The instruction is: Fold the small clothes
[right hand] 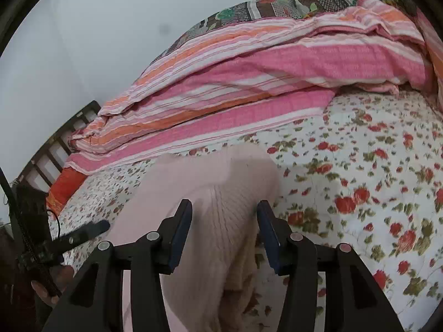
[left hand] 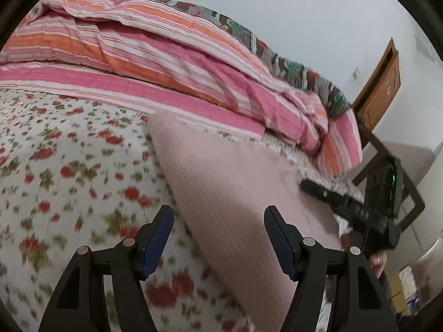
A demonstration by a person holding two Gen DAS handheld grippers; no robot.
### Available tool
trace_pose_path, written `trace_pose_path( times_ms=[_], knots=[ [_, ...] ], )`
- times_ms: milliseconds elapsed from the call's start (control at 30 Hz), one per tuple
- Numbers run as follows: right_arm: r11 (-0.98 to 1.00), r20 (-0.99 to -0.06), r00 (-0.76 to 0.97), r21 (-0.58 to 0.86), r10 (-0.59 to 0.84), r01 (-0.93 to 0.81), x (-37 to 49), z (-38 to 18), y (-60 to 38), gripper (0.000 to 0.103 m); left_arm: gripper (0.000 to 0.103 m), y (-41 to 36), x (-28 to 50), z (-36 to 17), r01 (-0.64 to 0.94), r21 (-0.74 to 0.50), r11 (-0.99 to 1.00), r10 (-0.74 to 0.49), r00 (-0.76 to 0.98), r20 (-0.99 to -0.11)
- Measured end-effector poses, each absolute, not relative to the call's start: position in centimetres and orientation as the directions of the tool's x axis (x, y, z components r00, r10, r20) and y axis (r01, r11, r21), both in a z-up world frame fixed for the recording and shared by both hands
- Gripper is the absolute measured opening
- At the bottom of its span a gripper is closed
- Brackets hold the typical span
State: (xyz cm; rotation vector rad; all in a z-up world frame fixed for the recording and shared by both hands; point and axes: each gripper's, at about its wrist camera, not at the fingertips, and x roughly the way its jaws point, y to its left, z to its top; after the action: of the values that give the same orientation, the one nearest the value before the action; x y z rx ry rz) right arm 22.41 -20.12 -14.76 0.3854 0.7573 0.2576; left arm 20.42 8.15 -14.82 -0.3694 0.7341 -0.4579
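Note:
A pale pink ribbed knit garment (left hand: 232, 171) lies on the floral bedsheet (left hand: 69, 166). My left gripper (left hand: 218, 213) hovers open over the garment's near left edge; the cloth passes under its right finger and neither pad presses on it. In the right wrist view a raised fold of the same pink garment (right hand: 221, 202) stands between the fingers of my right gripper (right hand: 224, 207). Those jaws stand apart and the pads do not squeeze the knit. The other gripper shows in each view: the right one (left hand: 332, 196) at the garment's far side, the left one (right hand: 83, 232) at lower left.
A bunched pink, orange and white striped quilt (left hand: 166, 55) lies along the back of the bed, with a patterned blanket (right hand: 277, 5) behind it. A wooden headboard (left hand: 379, 88) and dark slatted bed frame (right hand: 55, 144) mark the bed's end. A person's hand (right hand: 47, 290) holds the left gripper.

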Motion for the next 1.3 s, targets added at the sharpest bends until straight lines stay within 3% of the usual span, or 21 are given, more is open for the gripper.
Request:
trace_pose_path(
  times_ms=[200, 300, 367, 500, 567, 700, 933, 1000, 1067, 1133, 1233, 1267, 1300],
  knots=[
    [0.888, -0.608, 0.692, 0.448, 0.389, -0.106, 21.8, -15.0, -20.4, 0.049, 0.064, 7.2, 14.4, -14.7, 0.355, -0.421, 0.835, -0.547, 0.625, -0.557],
    [0.876, -0.599, 0.691, 0.471, 0.405, -0.106, 21.5, -15.0, -20.8, 0.049, 0.062, 5.7, 12.0, -14.7, 0.386, -0.322, 0.865, -0.502, 0.629, -0.594],
    [0.868, -0.59, 0.692, 0.484, 0.416, -0.109, 21.3, -15.0, -21.1, 0.049, 0.042, 4.7, 11.6, -14.9, 0.363, -0.249, 0.898, -0.436, 0.656, -0.616],
    [0.863, -0.581, 0.691, 0.49, 0.431, -0.126, 21.1, -14.7, -20.9, 0.049, 0.031, 3.3, 12.5, -14.9, 0.342, -0.224, 0.913, -0.402, 0.654, -0.641],
    [0.866, -0.581, 0.693, 0.483, 0.427, -0.13, 21.1, -14.6, -20.8, 0.049, 0.017, 2.6, 12.8, -14.9, 0.335, -0.182, 0.925, -0.368, 0.662, -0.653],
    [0.87, -0.587, 0.689, 0.476, 0.425, -0.131, 21.2, -14.7, -20.6, 0.049, 0.009, 4.4, 11.8, -14.0, 0.292, -0.186, 0.938, -0.342, 0.709, -0.617],
    [0.871, -0.579, 0.691, 0.467, 0.432, -0.153, 21.3, -14.2, -19.8, 0.049, 0.014, 7.7, 11.6, -16.3, 0.231, -0.296, 0.927, -0.373, 0.666, -0.647],
    [0.872, -0.576, 0.698, 0.467, 0.426, -0.146, 21.6, -14.0, -19.7, 0.049, 0.024, 8.2, 11.2, -16.3, 0.232, -0.32, 0.918, -0.391, 0.654, -0.648],
    [0.877, -0.588, 0.695, 0.463, 0.413, -0.13, 22.2, -14.2, -19.6, 0.049, 0.05, 9.0, 10.7, -16.0, 0.217, -0.309, 0.926, -0.372, 0.667, -0.646],
    [0.885, -0.612, 0.687, 0.455, 0.392, -0.1, 22.9, -14.6, -19.5, 0.049, 0.062, 10.5, 10.0, -15.8, 0.199, -0.32, 0.926, -0.364, 0.69, -0.626],
    [0.887, -0.647, 0.661, 0.458, 0.381, -0.063, 24.1, -15.7, -19.0, 0.049, 0.062, 12.3, 10.6, -15.4, 0.164, -0.358, 0.919, -0.363, 0.705, -0.609],
    [0.886, -0.648, 0.658, 0.46, 0.382, -0.061, 24.5, -15.9, -18.8, 0.045, 0.062, 12.8, 11.1, -15.3, 0.153, -0.371, 0.916, -0.364, 0.707, -0.607],
    [0.884, -0.637, 0.663, 0.46, 0.393, -0.082, 24.7, -15.9, -18.5, 0.029, 0.062, 13.1, 11.8, -15.2, 0.146, -0.387, 0.911, -0.369, 0.707, -0.603]
  ],
)
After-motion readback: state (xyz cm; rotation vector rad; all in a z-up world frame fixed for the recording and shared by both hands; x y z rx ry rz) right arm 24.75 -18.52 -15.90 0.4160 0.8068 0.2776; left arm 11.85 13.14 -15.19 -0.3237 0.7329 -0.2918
